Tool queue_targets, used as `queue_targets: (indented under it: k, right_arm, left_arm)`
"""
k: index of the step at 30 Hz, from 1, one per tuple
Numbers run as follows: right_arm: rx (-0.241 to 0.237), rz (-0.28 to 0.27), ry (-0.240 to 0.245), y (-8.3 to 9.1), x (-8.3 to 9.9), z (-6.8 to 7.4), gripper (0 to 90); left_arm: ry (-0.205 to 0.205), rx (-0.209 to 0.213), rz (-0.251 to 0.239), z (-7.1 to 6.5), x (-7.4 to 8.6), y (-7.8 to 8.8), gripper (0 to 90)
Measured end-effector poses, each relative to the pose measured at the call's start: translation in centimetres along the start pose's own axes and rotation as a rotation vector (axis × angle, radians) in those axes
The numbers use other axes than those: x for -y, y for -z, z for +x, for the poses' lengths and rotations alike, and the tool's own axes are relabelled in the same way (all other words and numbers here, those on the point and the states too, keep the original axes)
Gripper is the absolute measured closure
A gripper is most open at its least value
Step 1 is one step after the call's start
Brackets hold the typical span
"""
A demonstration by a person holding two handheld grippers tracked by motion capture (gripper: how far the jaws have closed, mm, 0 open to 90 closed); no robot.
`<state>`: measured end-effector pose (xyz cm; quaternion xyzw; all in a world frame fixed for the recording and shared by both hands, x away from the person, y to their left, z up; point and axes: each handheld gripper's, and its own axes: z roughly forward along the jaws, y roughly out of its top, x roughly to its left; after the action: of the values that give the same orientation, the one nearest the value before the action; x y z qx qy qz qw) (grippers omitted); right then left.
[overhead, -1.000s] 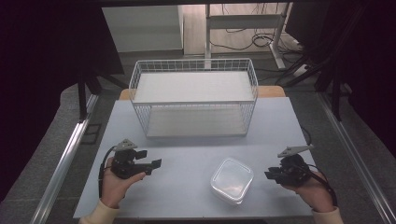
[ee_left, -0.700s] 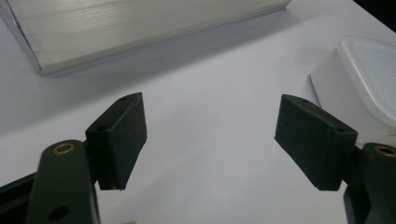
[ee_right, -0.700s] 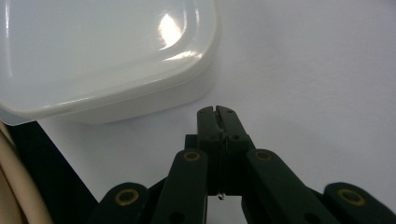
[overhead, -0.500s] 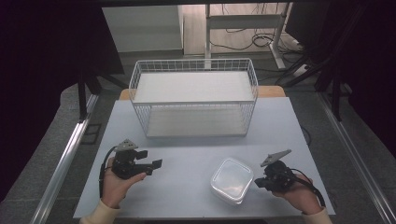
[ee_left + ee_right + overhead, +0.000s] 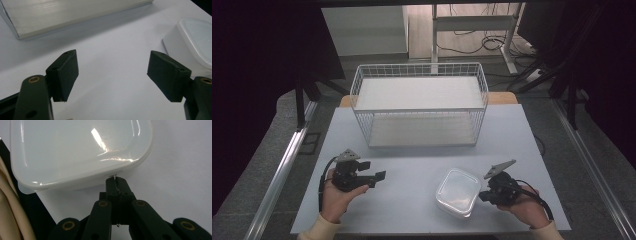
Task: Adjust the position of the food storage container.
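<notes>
- My right gripper [image 5: 115, 180] has just closed with nothing between its jaws; its tips sit at the lidded plastic container's [image 5: 458, 191] rim.
- My left gripper [image 5: 376, 178] hangs open, well left.
- The container, near-right on the tabletop [image 5: 412, 165], looks light, stiff and slick; I'd grip the lid lip.
- Translucent white, rounded square, glossy.

The black two-jaw left gripper [image 5: 379, 177] is resting in the lower left of the high view, cradled from below in the person's left hand [image 5: 339, 197], its jaws standing wide apart and pointing toward the frame's right. The black two-jaw right gripper [image 5: 482, 195] is sitting in the lower right, gripped by the right hand [image 5: 524, 205], jaws pressed fully together and aiming left. Cream-coloured sleeve cuffs [image 5: 319, 231] are entering from the bottom edge.
</notes>
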<state>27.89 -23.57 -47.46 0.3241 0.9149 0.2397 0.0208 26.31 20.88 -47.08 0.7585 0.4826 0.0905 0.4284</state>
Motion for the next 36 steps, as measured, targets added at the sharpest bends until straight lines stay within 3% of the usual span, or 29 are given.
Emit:
queue_targets:
  k: [18, 36]
  right_arm:
    - [0.007, -0.007, 0.035, -2.0, -2.6, 0.3, 89.4]
    - [-0.024, -0.006, 0.089, -4.2, -7.2, 1.2, 89.4]
  left_arm:
    - [0.012, -0.001, -0.003, 0.2, 0.0, 0.2, 24.4]
    - [0.033, 0.001, -0.023, 0.9, -0.2, 0.7, 24.5]
